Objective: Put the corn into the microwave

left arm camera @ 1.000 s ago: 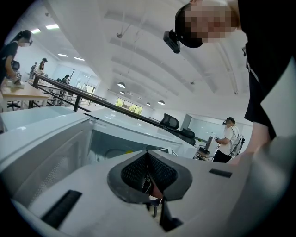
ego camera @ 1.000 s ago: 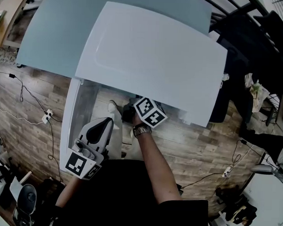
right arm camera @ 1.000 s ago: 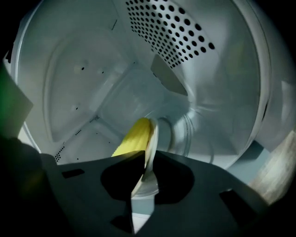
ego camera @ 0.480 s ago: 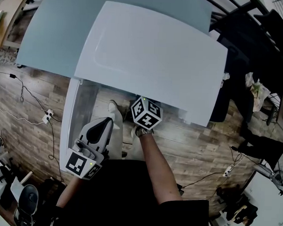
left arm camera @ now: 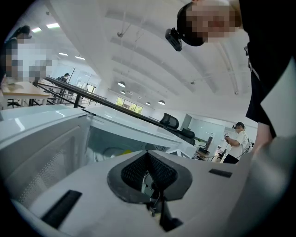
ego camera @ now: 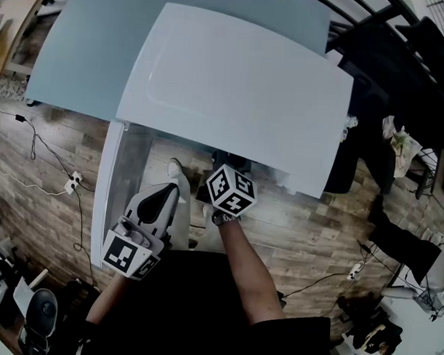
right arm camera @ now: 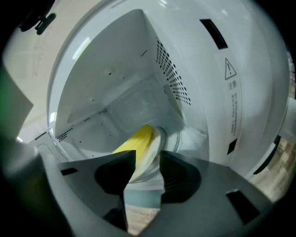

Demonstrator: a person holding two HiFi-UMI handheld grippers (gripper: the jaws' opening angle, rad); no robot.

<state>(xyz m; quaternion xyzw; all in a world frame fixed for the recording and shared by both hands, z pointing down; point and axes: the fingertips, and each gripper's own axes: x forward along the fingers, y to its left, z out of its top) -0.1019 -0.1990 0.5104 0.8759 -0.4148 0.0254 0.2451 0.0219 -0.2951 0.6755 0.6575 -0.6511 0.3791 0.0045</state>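
We see yellow corn (right arm camera: 134, 141) on a white plate (right arm camera: 155, 144) inside the white microwave (right arm camera: 115, 69), whose wall shows rows of small dark holes. The left gripper (left arm camera: 149, 178) is white with black, finely textured pads (left arm camera: 132, 171); its cube (ego camera: 128, 256) bears black-and-white square markers. The floor (ego camera: 315, 227) is brown wood plank.

The left gripper (left arm camera: 148, 161) is being held with its jaws pressed together, nothing being gripped between them. Beyond, the open microwave (left arm camera: 115, 121) is being shown with its door (left arm camera: 44, 157) at the left, yellow corn (left arm camera: 123, 152) inside, and a person (left arm camera: 238, 139) far right
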